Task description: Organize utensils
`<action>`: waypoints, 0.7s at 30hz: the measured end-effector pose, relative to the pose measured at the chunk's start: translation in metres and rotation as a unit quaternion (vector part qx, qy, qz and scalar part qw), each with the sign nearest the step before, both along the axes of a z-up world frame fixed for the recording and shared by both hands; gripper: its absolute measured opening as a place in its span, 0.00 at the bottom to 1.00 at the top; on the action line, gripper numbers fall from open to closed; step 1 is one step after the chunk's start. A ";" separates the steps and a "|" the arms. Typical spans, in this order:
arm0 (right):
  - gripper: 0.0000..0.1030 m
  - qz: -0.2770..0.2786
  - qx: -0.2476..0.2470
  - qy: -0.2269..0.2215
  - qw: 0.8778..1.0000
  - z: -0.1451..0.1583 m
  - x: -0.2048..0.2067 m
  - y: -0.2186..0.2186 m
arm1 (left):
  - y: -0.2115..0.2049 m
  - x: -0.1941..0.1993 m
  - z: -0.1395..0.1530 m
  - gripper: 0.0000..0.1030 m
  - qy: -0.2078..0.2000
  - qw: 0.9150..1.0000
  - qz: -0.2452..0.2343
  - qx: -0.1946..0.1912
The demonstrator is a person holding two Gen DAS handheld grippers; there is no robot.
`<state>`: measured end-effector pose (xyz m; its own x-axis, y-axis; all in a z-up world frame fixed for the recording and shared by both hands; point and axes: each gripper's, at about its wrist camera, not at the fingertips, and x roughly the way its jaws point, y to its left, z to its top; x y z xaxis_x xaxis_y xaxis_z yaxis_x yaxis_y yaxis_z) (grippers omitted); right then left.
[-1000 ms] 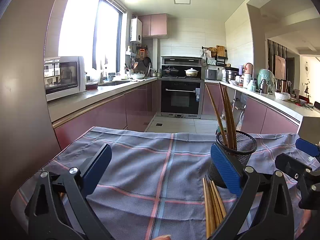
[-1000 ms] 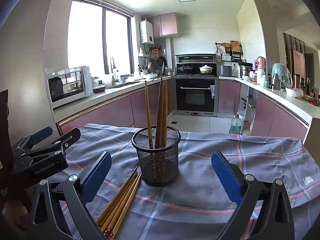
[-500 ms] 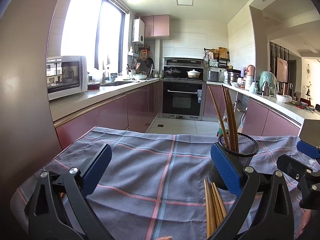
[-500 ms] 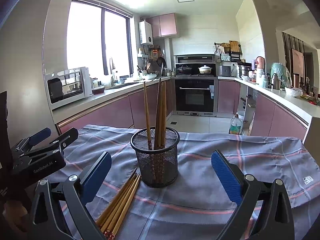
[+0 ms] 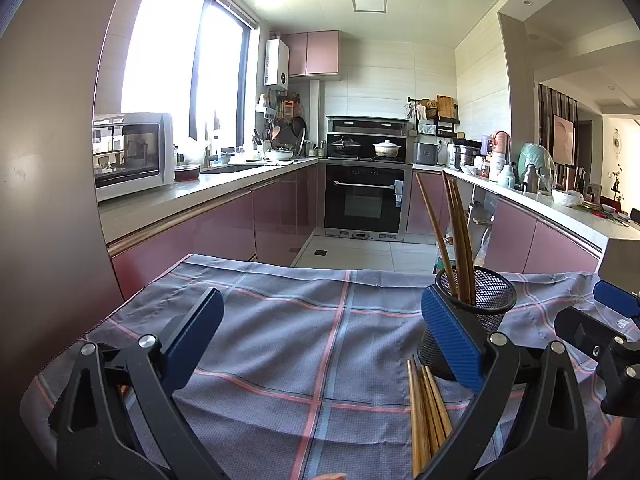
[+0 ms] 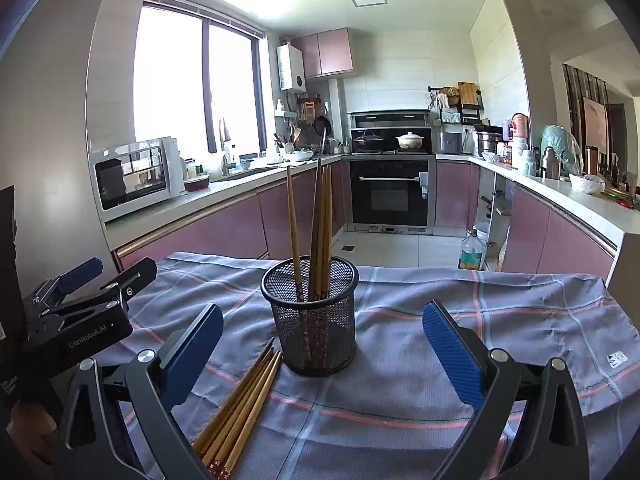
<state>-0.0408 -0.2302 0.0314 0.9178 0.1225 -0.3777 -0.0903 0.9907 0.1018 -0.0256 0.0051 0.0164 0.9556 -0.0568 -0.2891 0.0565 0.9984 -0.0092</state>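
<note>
A black mesh cup [image 6: 314,312] stands on the plaid cloth and holds several wooden chopsticks [image 6: 318,228] upright. A bundle of loose chopsticks [image 6: 236,412] lies on the cloth to its front left. My right gripper [image 6: 322,356] is open and empty, just in front of the cup. My left gripper [image 5: 320,340] is open and empty, left of the cup [image 5: 476,312], with the loose chopsticks [image 5: 426,412] by its right finger. Each gripper shows at the edge of the other's view.
The grey-blue plaid cloth [image 6: 500,312] covers the table, whose far edge drops to the kitchen floor. Pink cabinets, a microwave [image 6: 134,178] and an oven [image 6: 390,196] stand behind. A bottle [image 6: 471,250] sits on the floor.
Both views have shifted slightly; the left gripper has tilted a little. The cup and the chopsticks have not moved. Both grippers stay open.
</note>
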 end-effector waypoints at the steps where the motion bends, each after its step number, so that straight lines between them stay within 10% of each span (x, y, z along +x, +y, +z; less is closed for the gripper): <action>1: 0.94 0.000 0.000 0.000 1.000 0.000 0.000 0.000 | 0.000 -0.001 0.000 0.95 -0.001 1.000 0.001 0.000; 21: 0.94 0.001 0.002 -0.003 1.000 0.001 0.001 0.000 | 0.002 -0.001 0.001 0.95 -0.007 1.000 0.001 -0.001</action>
<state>-0.0399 -0.2302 0.0327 0.9197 0.1253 -0.3720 -0.0924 0.9902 0.1052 -0.0266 0.0067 0.0175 0.9595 -0.0554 -0.2763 0.0546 0.9985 -0.0104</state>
